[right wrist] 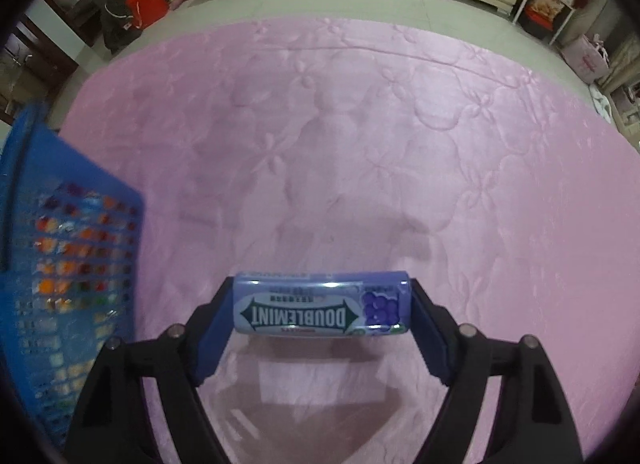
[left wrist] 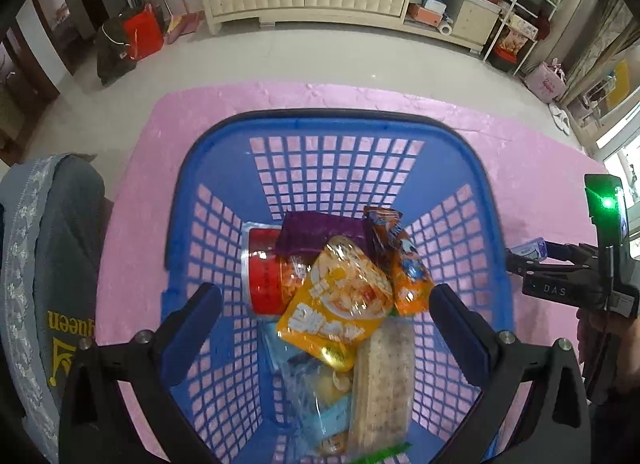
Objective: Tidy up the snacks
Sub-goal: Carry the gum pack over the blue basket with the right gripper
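While angled steeply down, right claw [right wrist: 320, 314] clamps Doublemint tin [right wrist: 320, 310], above pink mat [right wrist: 360, 144].

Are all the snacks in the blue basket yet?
Almost. Several snack packets already lie in the blue basket. The right gripper holds a purple gum box over the pink mat, beside the basket. The left gripper hangs open above the basket. No other loose snacks show.

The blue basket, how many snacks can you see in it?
7 in the blue basket: red can, purple pack, orange pack, yellow bag, cracker sleeve, light blue bag, green pack. More may hide underneath.
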Action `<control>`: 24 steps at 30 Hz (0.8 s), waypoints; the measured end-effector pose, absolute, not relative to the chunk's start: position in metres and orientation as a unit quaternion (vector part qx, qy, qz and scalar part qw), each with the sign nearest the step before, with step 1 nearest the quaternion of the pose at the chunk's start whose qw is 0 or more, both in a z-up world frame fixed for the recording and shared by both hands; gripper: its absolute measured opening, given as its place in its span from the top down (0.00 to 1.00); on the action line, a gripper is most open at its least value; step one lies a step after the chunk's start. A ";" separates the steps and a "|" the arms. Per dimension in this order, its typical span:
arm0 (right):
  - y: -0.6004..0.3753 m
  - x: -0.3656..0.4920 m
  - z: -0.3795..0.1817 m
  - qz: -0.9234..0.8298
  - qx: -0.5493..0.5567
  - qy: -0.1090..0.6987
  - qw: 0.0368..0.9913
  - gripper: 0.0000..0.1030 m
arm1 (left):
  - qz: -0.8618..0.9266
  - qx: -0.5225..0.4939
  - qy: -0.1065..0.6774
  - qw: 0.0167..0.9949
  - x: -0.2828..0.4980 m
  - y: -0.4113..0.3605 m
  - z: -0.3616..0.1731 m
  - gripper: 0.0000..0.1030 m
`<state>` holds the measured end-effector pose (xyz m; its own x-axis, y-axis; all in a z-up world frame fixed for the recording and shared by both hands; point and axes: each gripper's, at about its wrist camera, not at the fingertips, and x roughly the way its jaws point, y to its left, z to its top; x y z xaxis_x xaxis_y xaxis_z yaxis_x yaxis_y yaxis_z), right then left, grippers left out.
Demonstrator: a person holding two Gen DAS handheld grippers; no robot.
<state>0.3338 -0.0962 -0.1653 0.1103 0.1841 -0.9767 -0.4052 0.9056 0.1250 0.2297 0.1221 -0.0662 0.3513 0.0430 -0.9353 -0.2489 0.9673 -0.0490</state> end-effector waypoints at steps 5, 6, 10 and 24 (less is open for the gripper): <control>-0.104 0.313 -0.127 0.218 -0.082 0.616 0.753 0.19 | 0.086 -0.081 0.549 0.827 0.208 0.114 -0.044 0.00; -0.105 0.308 -0.119 0.223 -0.082 0.610 0.756 0.19 | 0.085 -0.081 0.546 0.830 0.202 0.113 -0.040 0.00; -0.101 0.288 -0.077 0.242 -0.088 0.587 0.768 0.19 | 0.085 -0.080 0.537 0.835 0.182 0.110 -0.027 0.00; -0.023 0.228 -0.026 0.325 -0.135 0.533 0.770 0.19 | 0.091 -0.070 0.521 0.846 0.121 0.129 -0.005 0.00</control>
<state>0.2282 -0.0230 -0.0256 0.2210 0.3571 -0.9076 -0.6440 0.7522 0.1392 0.1214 0.1292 -0.0054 0.4415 0.0813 -0.8936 -0.2274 0.9735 -0.0238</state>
